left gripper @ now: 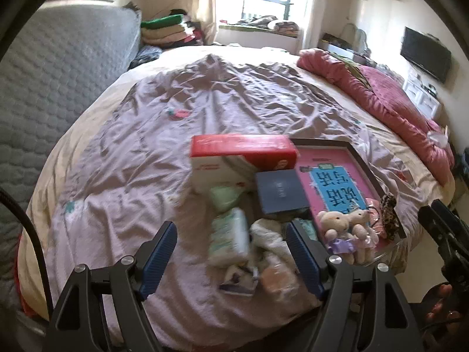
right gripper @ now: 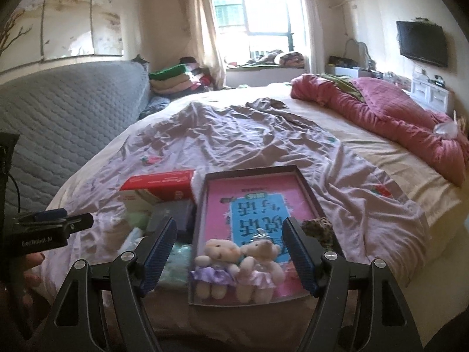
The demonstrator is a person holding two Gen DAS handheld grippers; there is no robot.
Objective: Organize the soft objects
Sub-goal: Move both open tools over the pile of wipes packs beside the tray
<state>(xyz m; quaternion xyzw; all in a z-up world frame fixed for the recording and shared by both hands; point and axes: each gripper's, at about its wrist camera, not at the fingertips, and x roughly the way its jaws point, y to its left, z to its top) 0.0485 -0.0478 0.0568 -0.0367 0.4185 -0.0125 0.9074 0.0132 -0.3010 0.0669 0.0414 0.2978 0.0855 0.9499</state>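
Claw state is read first: the left claw (left gripper: 231,252) is spread wide and grips nothing, its blue ribbed pads (left gripper: 159,256) held above a blurred heap of soft items at the near edge of the bed (left gripper: 123,152). Within that heap a white-and-green tissue pack (left gripper: 230,234) and a crumpled pale cloth (left gripper: 266,236) are seen between the pads, without visible contact. The right claw (right gripper: 231,252) is likewise spread and empty; it is held above the near end of a dark-rimmed tray (right gripper: 202,202). Two small plush bears (right gripper: 239,267) in purple skirts are seated side by side in the near end of that tray, on a pink book (right gripper: 258,205) with a blue title panel, and they lie between the right claw's pads without being touched. A leopard-print fabric item (right gripper: 319,228) is found at the tray's right rim. Just left of the tray a dark blue box (left gripper: 280,190) is placed, with a pale green soft pack (left gripper: 227,195) beside it. Behind these a red-and-white carton (left gripper: 243,158) is set. Farther off, a wrinkled lilac sheet (left gripper: 222,94) is spread over the bed, and a pink quilt (right gripper: 390,117) is bunched along its right side. Folded blankets (right gripper: 173,80) are stacked near the window (right gripper: 252,14).
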